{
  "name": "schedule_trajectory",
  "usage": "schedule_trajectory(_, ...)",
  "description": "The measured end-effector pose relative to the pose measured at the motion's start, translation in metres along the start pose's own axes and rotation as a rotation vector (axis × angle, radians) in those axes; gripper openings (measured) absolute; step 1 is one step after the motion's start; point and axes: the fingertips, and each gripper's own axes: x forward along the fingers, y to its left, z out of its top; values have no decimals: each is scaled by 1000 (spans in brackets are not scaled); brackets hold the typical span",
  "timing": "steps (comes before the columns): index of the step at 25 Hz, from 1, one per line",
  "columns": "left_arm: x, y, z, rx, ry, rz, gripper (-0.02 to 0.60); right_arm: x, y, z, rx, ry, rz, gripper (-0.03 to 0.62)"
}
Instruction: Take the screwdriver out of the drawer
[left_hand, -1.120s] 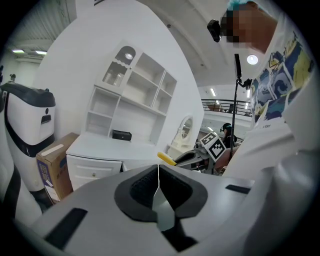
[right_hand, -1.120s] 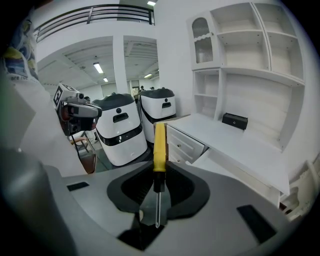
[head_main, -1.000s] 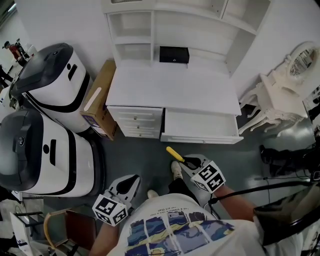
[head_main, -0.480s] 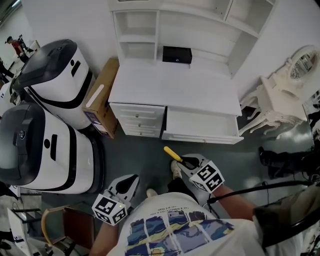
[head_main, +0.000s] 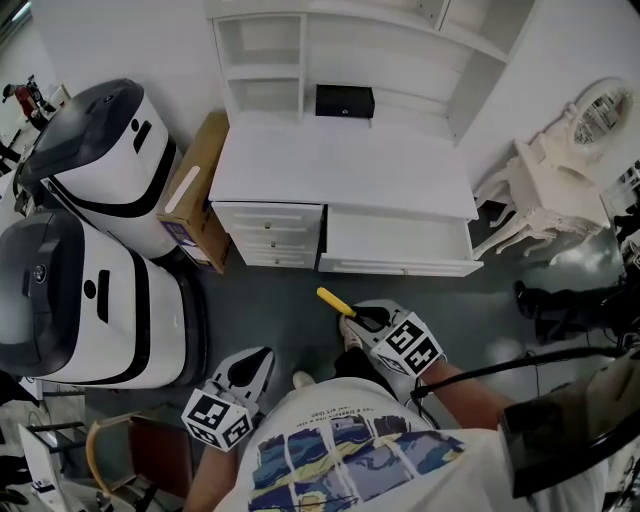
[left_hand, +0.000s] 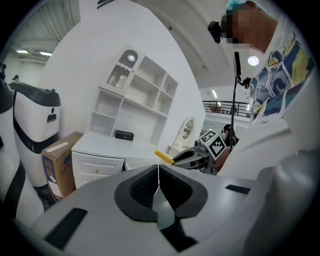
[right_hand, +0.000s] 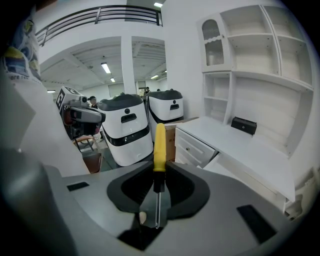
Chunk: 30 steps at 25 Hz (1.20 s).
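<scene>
The yellow-handled screwdriver (right_hand: 159, 150) is clamped in the right gripper (head_main: 362, 320), over the grey floor (head_main: 270, 310) in front of the open white drawer (head_main: 395, 242). The left gripper (left_hand: 158, 182) is closed on nothing. A brown cardboard box (head_main: 190, 200) and two white-and-black machines (head_main: 90, 290) crowd the white desk's (head_main: 340, 170) left side.

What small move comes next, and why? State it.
Probably carry the screwdriver forward and set it on the desk. The right tool grips it just below the yellow handle. It is out of the open drawer, over the floor, so only putting it down seems left.
</scene>
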Motion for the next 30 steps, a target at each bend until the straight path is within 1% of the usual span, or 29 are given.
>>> schedule_trajectory(11, 2, 3, 2, 4, 2, -6, 15, 5, 1, 1, 0, -4, 3, 94)
schedule_trajectory(30, 15, -9, 0, 3, 22, -20, 15, -2, -2, -7, 1, 0, 6, 94)
